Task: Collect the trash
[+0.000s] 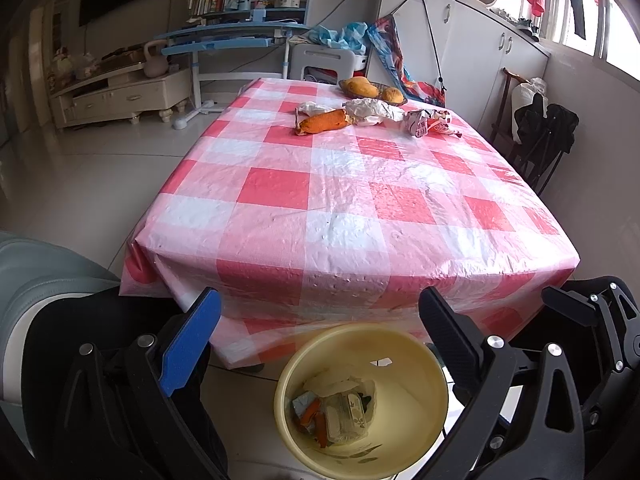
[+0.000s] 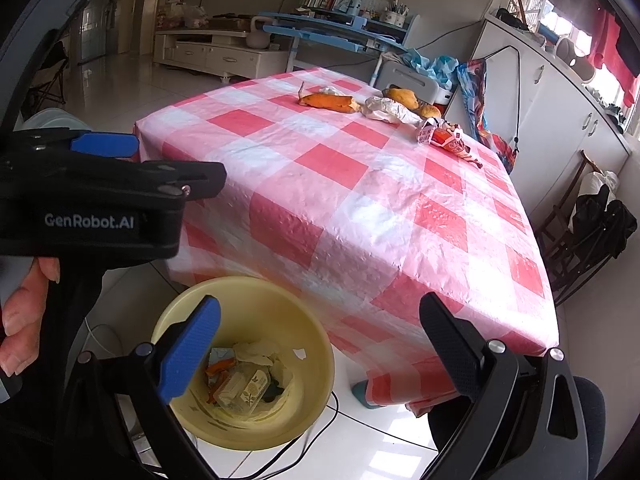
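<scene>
daylight came through windows (image 1: 576,20) above white cabinets (image 1: 472,40); a blue desk (image 1: 224,38) and cream tv stand (image 1: 120,96) stood on glossy white floor (image 1: 80,168)

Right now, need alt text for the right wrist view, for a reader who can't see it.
The open right gripper hangs above a yellow trash bin holding wrappers, on the floor beside a table in a red-and-white checked tablecloth. At the table's far end lie an orange peel, crumpled white paper and a red-and-white wrapper. The left gripper shows at left.
</scene>
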